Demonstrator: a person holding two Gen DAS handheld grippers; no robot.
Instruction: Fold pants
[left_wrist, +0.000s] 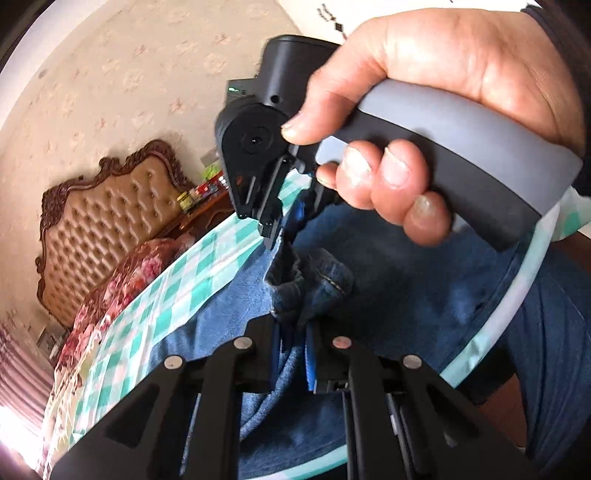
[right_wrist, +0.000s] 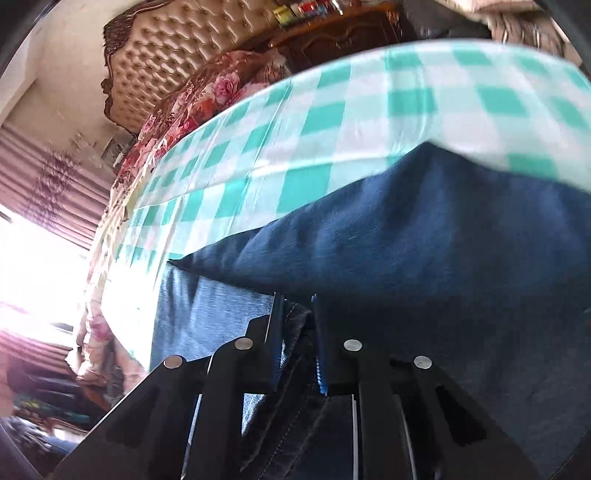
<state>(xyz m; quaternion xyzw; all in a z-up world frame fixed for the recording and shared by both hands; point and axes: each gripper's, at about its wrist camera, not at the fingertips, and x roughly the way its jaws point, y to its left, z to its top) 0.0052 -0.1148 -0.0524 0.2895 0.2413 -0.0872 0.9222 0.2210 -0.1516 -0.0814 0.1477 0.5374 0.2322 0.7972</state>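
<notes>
Blue denim pants (left_wrist: 399, 280) lie on a green-and-white checked cloth (left_wrist: 177, 295). My left gripper (left_wrist: 293, 325) is shut on a bunched hem of the pants (left_wrist: 291, 291). The right gripper (left_wrist: 271, 229), held in a hand, is just beyond it and pinches the same raised fold. In the right wrist view my right gripper (right_wrist: 295, 317) is shut on a seamed denim edge (right_wrist: 291, 343), with dark blue pants fabric (right_wrist: 424, 229) spread ahead over the checked cloth (right_wrist: 332, 110).
A tufted tan headboard (left_wrist: 110, 218) with dark carved frame and a floral quilt (left_wrist: 122, 280) lie beyond the cloth. A wooden nightstand with small jars (left_wrist: 199, 206) stands by the headboard. A bright window with pink curtains (right_wrist: 48, 221) is at the left.
</notes>
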